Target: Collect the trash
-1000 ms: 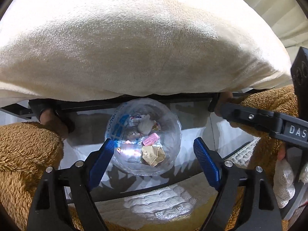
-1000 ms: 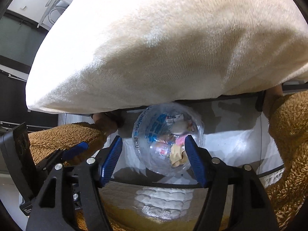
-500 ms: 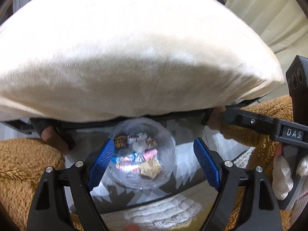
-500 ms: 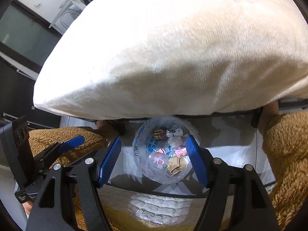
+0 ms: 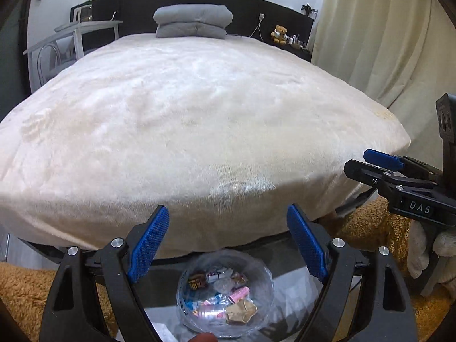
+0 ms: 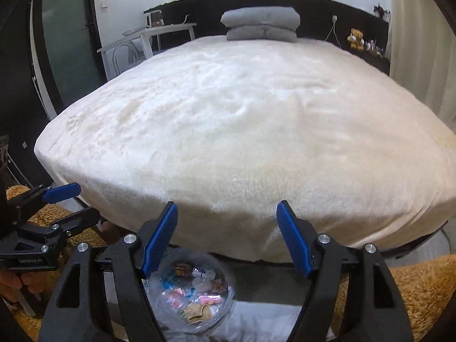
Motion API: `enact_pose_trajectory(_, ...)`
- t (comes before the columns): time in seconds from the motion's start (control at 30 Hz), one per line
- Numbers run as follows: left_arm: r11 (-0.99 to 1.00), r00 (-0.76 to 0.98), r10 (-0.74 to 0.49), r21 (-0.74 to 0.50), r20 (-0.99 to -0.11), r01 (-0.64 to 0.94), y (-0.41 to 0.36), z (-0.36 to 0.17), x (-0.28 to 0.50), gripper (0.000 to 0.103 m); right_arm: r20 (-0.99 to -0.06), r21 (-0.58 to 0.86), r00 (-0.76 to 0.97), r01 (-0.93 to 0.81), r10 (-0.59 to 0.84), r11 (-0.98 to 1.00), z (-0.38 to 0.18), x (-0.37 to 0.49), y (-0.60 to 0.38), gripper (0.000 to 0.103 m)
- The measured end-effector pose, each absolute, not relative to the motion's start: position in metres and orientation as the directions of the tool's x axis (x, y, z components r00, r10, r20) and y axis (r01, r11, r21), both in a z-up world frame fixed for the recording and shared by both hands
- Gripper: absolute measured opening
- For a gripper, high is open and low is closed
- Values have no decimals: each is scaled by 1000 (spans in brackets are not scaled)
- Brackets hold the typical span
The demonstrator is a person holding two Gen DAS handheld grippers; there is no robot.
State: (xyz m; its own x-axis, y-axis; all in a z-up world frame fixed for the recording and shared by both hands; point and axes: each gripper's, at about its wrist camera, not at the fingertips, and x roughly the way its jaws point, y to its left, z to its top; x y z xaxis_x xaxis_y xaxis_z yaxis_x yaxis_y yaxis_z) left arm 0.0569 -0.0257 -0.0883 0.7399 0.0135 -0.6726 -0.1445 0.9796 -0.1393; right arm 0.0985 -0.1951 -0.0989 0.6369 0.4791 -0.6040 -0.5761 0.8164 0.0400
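Observation:
A clear plastic-lined trash bin (image 5: 225, 293) stands on the floor at the foot of the bed, holding several candy wrappers and crumpled paper. It shows low in the right wrist view too, as the same bin (image 6: 193, 293). My left gripper (image 5: 228, 213) hovers above it, open and empty, its blue pads against the bed's front edge. My right gripper (image 6: 226, 208) is likewise above the bin; its jaws are opening with nothing between them. Each gripper shows in the other's view: the right gripper (image 5: 356, 162) at the right edge, the left gripper (image 6: 85, 201) at the left edge.
A wide bed with a cream fleece cover (image 5: 199, 114) fills the view, with grey pillows (image 5: 193, 22) stacked at its head. A white chair (image 5: 74, 40) stands left, a teddy bear (image 5: 279, 34) and a curtain (image 5: 370, 42) right. The person's brown fleece clothing (image 5: 367, 228) flanks the bin.
Both grippers have risen and tilted upward. The bin has slid from mid-frame to the bottom, and the whole bed top, pillows and headboard have come into view. The right jaws stand slightly wider.

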Motion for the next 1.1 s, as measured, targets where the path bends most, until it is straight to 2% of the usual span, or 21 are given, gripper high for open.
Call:
enact_pose_trajectory(0.07, 981, 757, 26, -131, -653, -146, -24, -84, 56, 93, -586, 50, 649, -569, 486, 821, -97, 101, -199, 71)
enact_pose_trajectory(0.23, 978, 790, 47, -131, -612, -160, -15, -75, 51, 95, -529, 39, 692, -559, 492, 828, -81, 101, -209, 73)
enact_pose_trajectory(0.27, 980, 799, 57, -121, -599, -160, -15, -73, 49, 95, -514, 37, 700, -560, 496, 828, -78, 100, -211, 80)
enact_pose_trajectory(0.4, 982, 827, 65, -113, -558, -153, -17, -68, 40, 97, -481, 23, 720, -561, 501, 828, -75, 95, -212, 83)
enact_pose_trajectory(0.47, 982, 836, 63, -114, -546, -148, -16, -66, 38, 97, -458, 29, 722, -571, 519, 820, -73, 93, -215, 98)
enact_pose_trajectory(0.77, 985, 853, 92, -80, -514, -155, -19, -63, 36, 97, -415, 18, 722, -602, 554, 798, -70, 89, -214, 98)
enact_pose_trajectory(1.1, 985, 857, 108, -64, -503, -162, -19, -63, 35, 97, -430, 13, 714, -607, 552, 794, -72, 91, -211, 98)
